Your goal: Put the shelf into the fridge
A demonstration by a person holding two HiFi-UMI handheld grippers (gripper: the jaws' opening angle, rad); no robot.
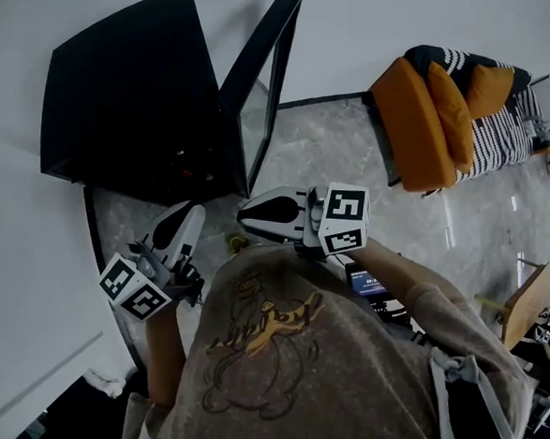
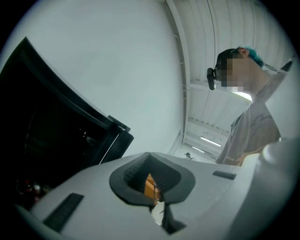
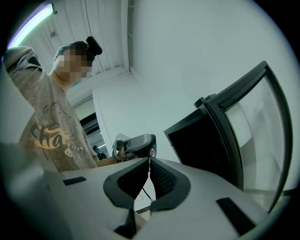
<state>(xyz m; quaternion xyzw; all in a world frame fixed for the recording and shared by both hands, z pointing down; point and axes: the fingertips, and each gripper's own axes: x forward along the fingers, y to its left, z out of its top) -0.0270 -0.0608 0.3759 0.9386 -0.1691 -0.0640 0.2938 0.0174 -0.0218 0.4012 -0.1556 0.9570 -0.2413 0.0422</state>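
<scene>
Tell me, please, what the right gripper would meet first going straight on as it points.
Probably the left gripper, just beyond its tips, though depth is unclear.

The person holds the white left gripper low at the left side, its tips angled forward and upward. Its black ribbed pads are pressed together with nothing between them. The white right gripper lies roughly level before the chest, pointing left toward the other, its marker cube at the rear. Its jaws meet at the tips, empty. The bare left forearm reaches forward, and the beige-sleeved right arm is bent.
</scene>
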